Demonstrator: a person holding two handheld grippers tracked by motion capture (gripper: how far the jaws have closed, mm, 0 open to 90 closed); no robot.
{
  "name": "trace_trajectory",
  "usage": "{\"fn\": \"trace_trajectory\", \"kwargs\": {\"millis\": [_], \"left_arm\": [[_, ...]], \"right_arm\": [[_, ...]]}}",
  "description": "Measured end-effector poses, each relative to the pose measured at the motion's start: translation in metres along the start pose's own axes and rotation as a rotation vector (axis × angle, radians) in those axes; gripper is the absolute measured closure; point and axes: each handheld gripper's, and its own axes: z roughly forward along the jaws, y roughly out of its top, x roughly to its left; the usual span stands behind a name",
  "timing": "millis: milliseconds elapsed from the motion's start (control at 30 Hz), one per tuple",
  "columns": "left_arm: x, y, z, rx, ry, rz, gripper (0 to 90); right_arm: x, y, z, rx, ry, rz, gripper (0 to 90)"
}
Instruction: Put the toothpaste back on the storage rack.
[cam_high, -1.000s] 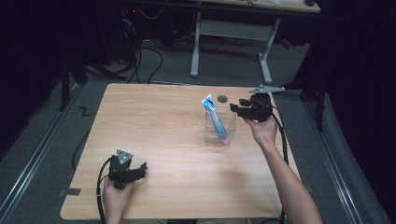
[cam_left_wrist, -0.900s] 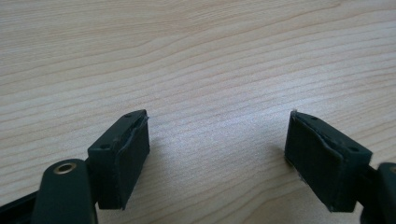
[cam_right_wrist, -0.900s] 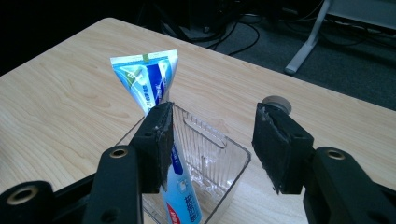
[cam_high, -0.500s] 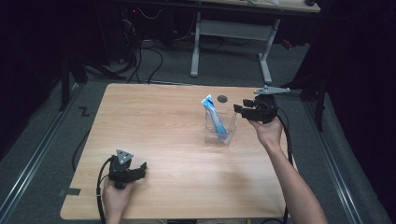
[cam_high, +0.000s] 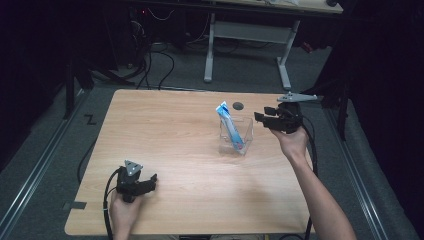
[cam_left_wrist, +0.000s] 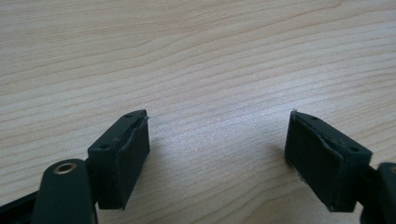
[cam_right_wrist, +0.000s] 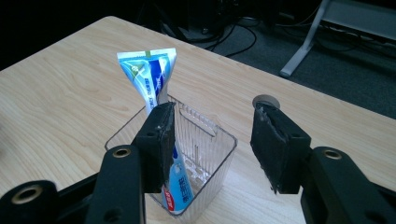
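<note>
right tongs (cam_high: 263, 119) parted, empty, just beside clear cup (cam_right_wrist: 205, 154) keeping toothpaste tube (cam_right_wrist: 152, 86) upright; left tongs (cam_left_wrist: 217, 154) parted, idle over bench (cam_left_wrist: 196, 56).

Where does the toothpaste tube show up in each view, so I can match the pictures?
High view: the toothpaste tube leans in the clear plastic bin, right of table centre.
Left gripper view: not in it; bare wooden tabletop.
Right gripper view: tube upper left of centre, standing in the bin.
Shared landmark: the round grommet behind the bin.
</note>
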Motion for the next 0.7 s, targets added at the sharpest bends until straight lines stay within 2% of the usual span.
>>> {"fn": "trace_trajectory", "kwargs": {"millis": [300, 700], "left_arm": [[0.000, 0.000, 0.000, 0.000, 0.001, 0.000, 22.4], [0.000, 0.000, 0.000, 0.000, 0.000, -0.001, 22.4]], "right_arm": [[-0.002, -0.002, -0.011, -0.009, 0.000, -0.010, 49.6], [-0.005, -0.006, -0.022, -0.012, -0.007, 0.004, 50.1]]}}
